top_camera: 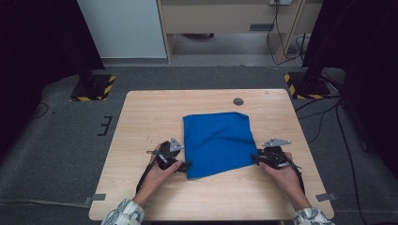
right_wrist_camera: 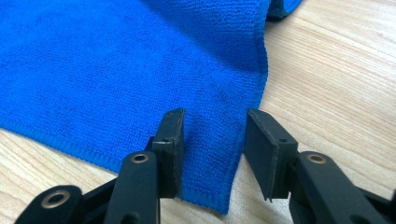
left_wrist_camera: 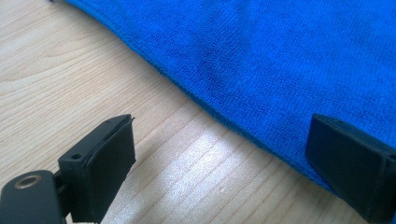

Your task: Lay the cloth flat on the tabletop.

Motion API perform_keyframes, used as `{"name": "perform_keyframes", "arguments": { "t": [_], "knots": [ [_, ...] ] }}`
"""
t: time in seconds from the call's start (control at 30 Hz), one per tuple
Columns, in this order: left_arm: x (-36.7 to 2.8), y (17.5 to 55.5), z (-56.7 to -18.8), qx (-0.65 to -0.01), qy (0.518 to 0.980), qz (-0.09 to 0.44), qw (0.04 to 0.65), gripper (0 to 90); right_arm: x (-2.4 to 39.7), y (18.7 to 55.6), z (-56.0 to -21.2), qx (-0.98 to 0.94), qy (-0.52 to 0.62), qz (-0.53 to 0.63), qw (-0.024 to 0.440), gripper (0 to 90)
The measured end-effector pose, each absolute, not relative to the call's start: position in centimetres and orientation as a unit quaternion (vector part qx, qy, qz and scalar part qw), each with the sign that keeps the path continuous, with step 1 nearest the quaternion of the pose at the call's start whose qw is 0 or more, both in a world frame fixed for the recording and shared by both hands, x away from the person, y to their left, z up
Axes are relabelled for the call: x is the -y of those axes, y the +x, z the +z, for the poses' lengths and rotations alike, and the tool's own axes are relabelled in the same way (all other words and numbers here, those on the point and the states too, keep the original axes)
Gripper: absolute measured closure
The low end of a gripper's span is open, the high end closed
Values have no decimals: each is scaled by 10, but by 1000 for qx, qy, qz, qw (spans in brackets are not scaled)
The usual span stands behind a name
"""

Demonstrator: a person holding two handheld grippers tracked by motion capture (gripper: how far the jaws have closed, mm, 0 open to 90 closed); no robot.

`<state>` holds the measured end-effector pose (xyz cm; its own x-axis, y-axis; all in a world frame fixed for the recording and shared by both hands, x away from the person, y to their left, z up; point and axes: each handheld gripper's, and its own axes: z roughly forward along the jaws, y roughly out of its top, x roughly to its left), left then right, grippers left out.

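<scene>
A folded blue cloth (top_camera: 217, 140) lies flat on the wooden table (top_camera: 150, 112), right of centre. At the cloth's near left corner my left gripper (top_camera: 184, 165) is open. In the left gripper view its jaws stand wide (left_wrist_camera: 224, 149), one over bare wood and the other over the blue cloth (left_wrist_camera: 280, 56), straddling the hem. My right gripper (top_camera: 256, 159) is at the near right corner. In the right gripper view the corner of the blue cloth (right_wrist_camera: 116, 70) lies between the two jaws (right_wrist_camera: 212, 140), which stand apart and do not press on it.
A small dark round disc (top_camera: 238, 101) is set in the table behind the cloth. Two stand bases with yellow-black stripes (top_camera: 91, 88) (top_camera: 305, 86) sit on the grey carpet beyond the far corners. Cables run along the floor at the right.
</scene>
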<state>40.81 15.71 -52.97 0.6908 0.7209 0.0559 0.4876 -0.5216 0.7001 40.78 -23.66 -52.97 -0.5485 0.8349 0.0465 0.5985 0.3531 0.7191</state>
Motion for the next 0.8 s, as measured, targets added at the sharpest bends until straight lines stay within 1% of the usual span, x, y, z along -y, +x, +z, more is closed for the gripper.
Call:
{"name": "perform_keyframes", "arguments": {
  "t": [0.3, 0.63, 0.8],
  "knots": [
    [-157, 409, -532, -351, 858, 170, 335, 74, 234, 407, -530, -810, 438, 353, 167, 669],
    [-159, 411, -533, -354, 856, 163, 340, 63, 232, 406, -529, -812, 435, 352, 168, 743],
    [-160, 411, -534, -353, 856, 161, 342, 62, 229, 405, -529, -815, 431, 352, 163, 822]
  ]
}}
